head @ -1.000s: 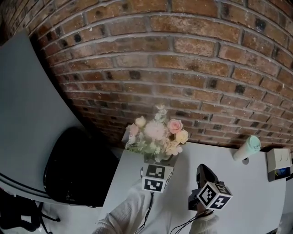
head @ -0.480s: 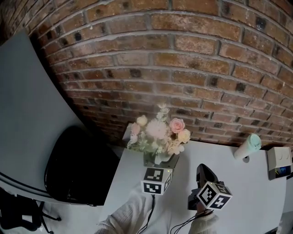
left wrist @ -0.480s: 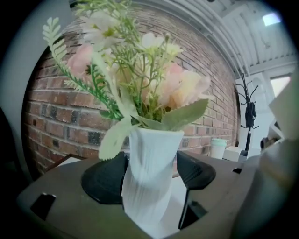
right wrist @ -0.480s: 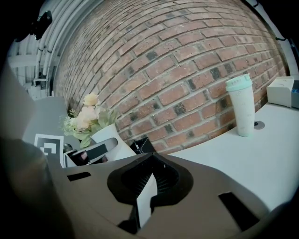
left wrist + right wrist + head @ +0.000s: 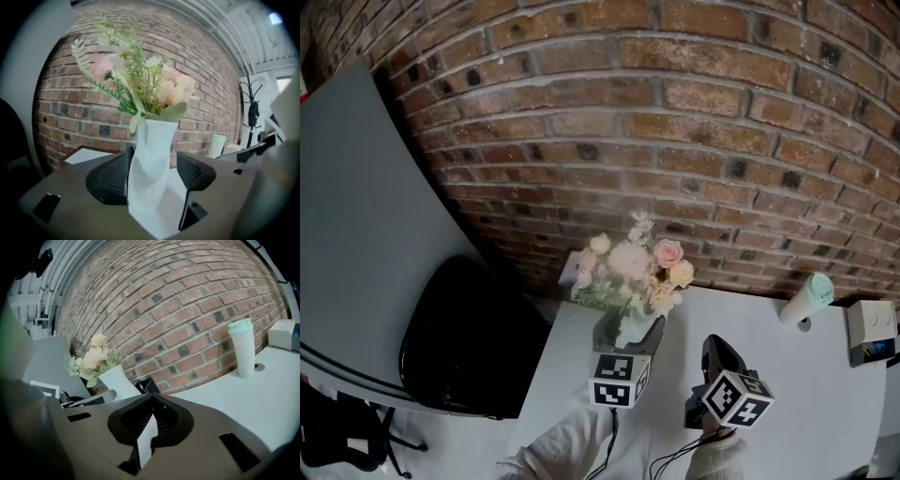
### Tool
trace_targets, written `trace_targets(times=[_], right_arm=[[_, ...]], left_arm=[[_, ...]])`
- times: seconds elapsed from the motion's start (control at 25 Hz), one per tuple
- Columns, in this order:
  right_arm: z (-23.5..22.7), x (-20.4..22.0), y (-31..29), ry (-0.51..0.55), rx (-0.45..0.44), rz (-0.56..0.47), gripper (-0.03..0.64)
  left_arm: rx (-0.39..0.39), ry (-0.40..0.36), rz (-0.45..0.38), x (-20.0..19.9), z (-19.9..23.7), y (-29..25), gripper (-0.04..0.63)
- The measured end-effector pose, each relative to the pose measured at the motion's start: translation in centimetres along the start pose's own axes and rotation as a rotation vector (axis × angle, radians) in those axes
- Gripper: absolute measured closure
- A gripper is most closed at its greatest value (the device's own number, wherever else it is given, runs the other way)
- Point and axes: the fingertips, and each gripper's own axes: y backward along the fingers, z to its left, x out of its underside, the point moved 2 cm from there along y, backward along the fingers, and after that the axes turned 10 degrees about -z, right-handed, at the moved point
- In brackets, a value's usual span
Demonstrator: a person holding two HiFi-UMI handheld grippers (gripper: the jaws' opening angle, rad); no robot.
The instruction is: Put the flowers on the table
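Note:
A bunch of pale pink, cream and green flowers (image 5: 636,274) stands in a white twisted vase (image 5: 623,328) over the back left part of the white table (image 5: 806,394). My left gripper (image 5: 633,339) is shut on the vase. In the left gripper view the vase (image 5: 151,173) leans between the two black jaws, with the flowers (image 5: 140,86) above it. I cannot tell whether its base touches the table. My right gripper (image 5: 717,349) rests to the right, apart from the vase. Its jaws are closed at the tip (image 5: 151,401), and a white sliver shows low between them.
A brick wall (image 5: 675,141) runs close behind the table. A mint-lidded cup (image 5: 807,300) and a white box (image 5: 870,330) stand at the back right. A black chair (image 5: 469,342) and a grey panel (image 5: 356,244) are left of the table's edge.
My left gripper has drawn back slightly toward the person, so more of the vase shows in front of its marker cube. The right gripper has stayed put.

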Motion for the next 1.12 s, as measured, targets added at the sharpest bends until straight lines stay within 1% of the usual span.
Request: trace_targets(times=[0.08, 0.2, 0.44, 0.56, 0.6, 0.64, 0.68, 0.72, 0.84, 0.88, 0.96, 1.12], right_arm=[[0.4, 0.2, 0.4, 0.011, 0.001, 0.005, 0.594], [1.2, 0.6, 1.3, 0.009, -0.009, 0.016, 0.594], [3.8, 0.8, 3.4, 0.004, -0.047, 0.024, 0.594], [5.2, 0.9, 4.6, 0.009, -0.066, 0.029, 0.594], [5.7, 0.8, 5.0, 0.016, -0.073, 0.031, 0.594], [6.2, 0.7, 5.4, 0.025, -0.080, 0.032, 0.594], [6.7, 0.7, 5.8, 0.032, -0.086, 0.035, 0.594], [7.1, 0.7, 6.3, 0.039, -0.091, 0.039, 0.594], [8.3, 0.5, 7.6, 0.065, -0.106, 0.045, 0.594], [8.6, 0.3, 8.0, 0.078, -0.111, 0.045, 0.594], [9.4, 0.2, 8.8, 0.102, -0.119, 0.046, 0.594], [11.2, 0.3, 10.6, 0.143, -0.118, 0.051, 0.594]], left_arm=[[0.012, 0.014, 0.026, 0.3, -0.3, 1.1, 0.270], [0.042, 0.041, 0.042, 0.2, -1.0, 3.0, 0.272], [0.074, 0.068, 0.033, -1.3, -2.2, 6.7, 0.273], [0.066, 0.080, 0.035, -1.5, -2.5, 8.3, 0.277], [0.054, 0.084, 0.035, -1.7, -2.4, 8.9, 0.291], [0.036, 0.085, 0.033, -1.9, -2.3, 9.5, 0.344], [0.018, 0.083, 0.030, -2.1, -2.1, 10.1, 0.417], [0.006, 0.079, 0.028, -2.3, -2.1, 10.7, 0.433], [-0.009, 0.086, 0.037, -2.9, -1.9, 12.4, 0.450], [-0.018, 0.087, 0.040, -3.0, -1.8, 13.0, 0.465], [-0.033, 0.089, 0.048, -3.4, -1.5, 14.2, 0.520], [-0.042, 0.121, 0.061, -4.3, -0.7, 16.6, 0.566]])
